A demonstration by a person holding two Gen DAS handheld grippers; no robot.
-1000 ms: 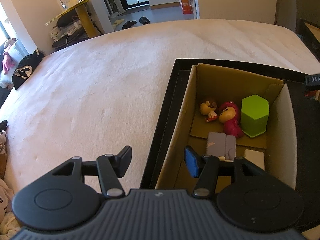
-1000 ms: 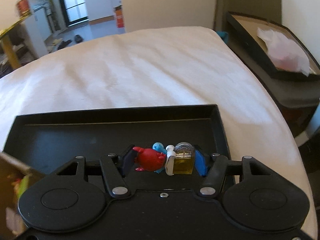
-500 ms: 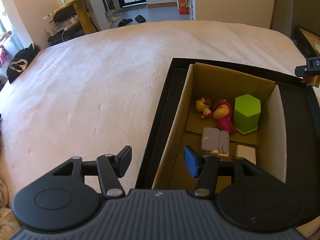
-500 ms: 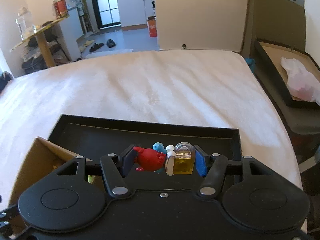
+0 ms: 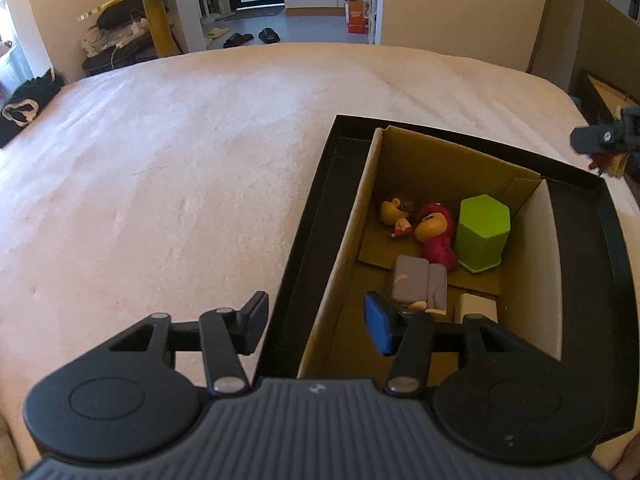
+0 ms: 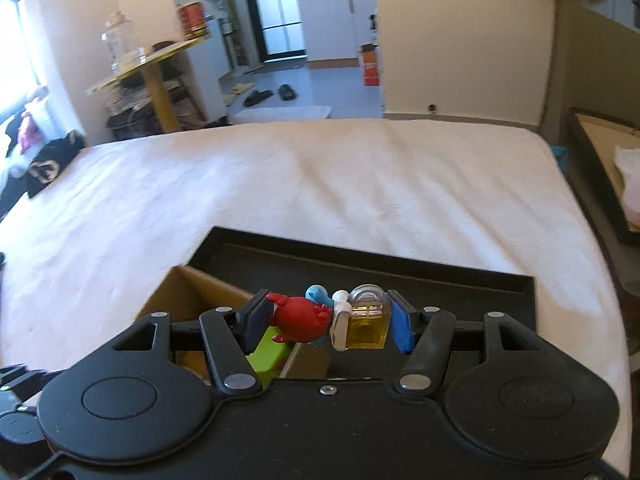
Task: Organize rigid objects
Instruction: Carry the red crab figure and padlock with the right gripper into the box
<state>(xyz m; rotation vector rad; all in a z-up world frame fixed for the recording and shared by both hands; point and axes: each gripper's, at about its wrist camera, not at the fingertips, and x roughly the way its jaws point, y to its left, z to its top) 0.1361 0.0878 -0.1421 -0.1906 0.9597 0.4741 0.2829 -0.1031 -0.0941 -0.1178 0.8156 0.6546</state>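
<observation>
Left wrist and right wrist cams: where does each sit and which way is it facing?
Left wrist: on the left gripper, angled down at the brown cardboard box in the black tray; its closing fingers hold nothing.
Right wrist: on the right gripper, above the tray's right side, facing across the white bed; fingers pinch a red-and-blue figurine with yellow cube.
Shared: box, tray, bed, green hexagonal block.

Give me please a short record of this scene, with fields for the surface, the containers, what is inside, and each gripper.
surface: bed cover, pale
containers: cardboard box standing in a black tray
in the box: green block, red figure, yellow figure, grey item, white item
left gripper: jaws closing, nothing between them, over the box's near edge
right gripper: shut on a small toy with a yellow block, above the tray and box
</observation>
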